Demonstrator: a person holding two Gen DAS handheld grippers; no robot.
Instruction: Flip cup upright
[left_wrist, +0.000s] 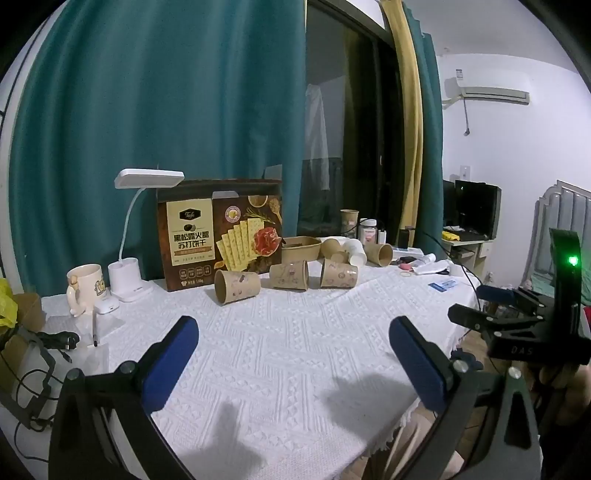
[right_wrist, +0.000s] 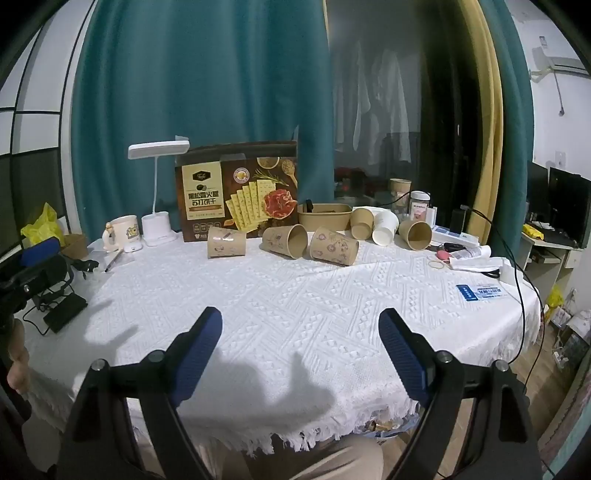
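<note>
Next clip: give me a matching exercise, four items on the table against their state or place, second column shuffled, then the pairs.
Column 1
1. mug
2. cracker box
3. leftmost printed cup
4. lamp

Column 2
A. lying on its side on the white cloth
B. standing upright in front of the teal curtain, behind the cups
C. white, head bent forward over its base
D. upright at the far left, handle showing

Pairs: 1-D, 2-B, 3-A, 4-C
</note>
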